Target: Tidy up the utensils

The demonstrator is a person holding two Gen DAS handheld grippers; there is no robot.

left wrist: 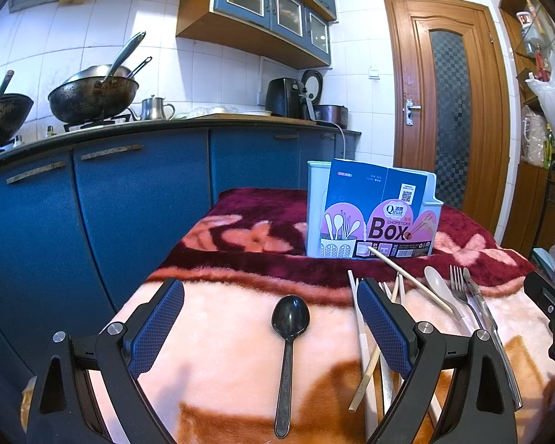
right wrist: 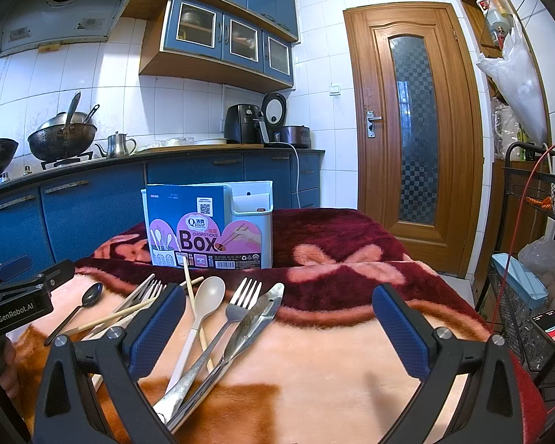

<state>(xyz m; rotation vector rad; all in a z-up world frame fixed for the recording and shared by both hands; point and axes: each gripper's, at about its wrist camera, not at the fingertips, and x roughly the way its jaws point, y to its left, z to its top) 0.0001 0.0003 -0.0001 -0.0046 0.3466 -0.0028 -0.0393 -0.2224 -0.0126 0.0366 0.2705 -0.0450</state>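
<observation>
Left wrist: chopsticks (left wrist: 366, 355) partly behind jaws.

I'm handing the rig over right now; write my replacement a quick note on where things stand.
Left gripper: open, empty, black spoon lying between its fingers.
Right gripper: open, empty, over bare blanket.
Chopsticks box stands upright at the back.
On the blanket: chopsticks, beige spoon, fork, knife.
Done: nothing visibly put away yet.
Left: all utensils.

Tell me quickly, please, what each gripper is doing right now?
Left gripper: open, holding nothing.
Right gripper: open, holding nothing.
</observation>
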